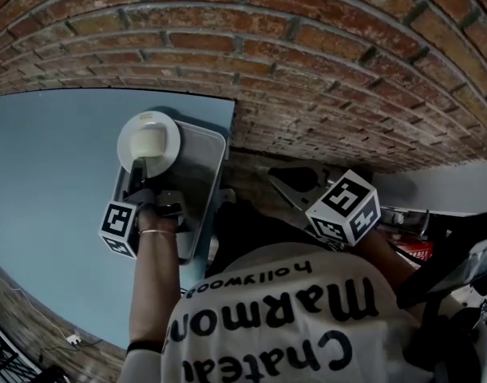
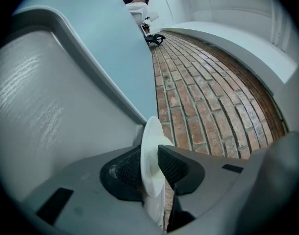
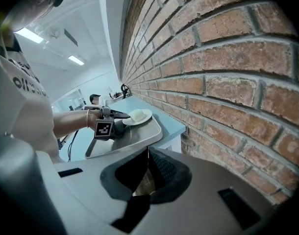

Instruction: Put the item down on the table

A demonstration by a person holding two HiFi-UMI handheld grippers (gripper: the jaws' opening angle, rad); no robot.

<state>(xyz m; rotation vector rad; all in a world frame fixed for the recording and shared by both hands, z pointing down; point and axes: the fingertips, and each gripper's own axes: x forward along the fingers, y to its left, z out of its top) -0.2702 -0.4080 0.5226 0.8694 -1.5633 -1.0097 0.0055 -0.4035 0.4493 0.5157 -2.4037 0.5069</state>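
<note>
A white plate (image 1: 148,140) with a pale rounded lump (image 1: 147,142) on it sits over the far end of a grey tray (image 1: 205,159), on the light blue table (image 1: 52,182). My left gripper (image 1: 144,171) is shut on the plate's near rim (image 2: 150,153), one pad above it and one below. The right gripper view shows the same plate (image 3: 138,116) held level just over the tray (image 3: 139,135); whether it touches the tray is not clear. My right gripper (image 1: 285,182) hangs off the table's right edge by the brick wall, shut (image 3: 148,166) with nothing in it.
The brick wall (image 1: 323,62) runs close along the table's far and right side. The table's right edge (image 1: 231,122) lies just past the tray. Bare blue tabletop spreads left of the tray. Dark equipment and a red item (image 1: 415,250) sit at the lower right.
</note>
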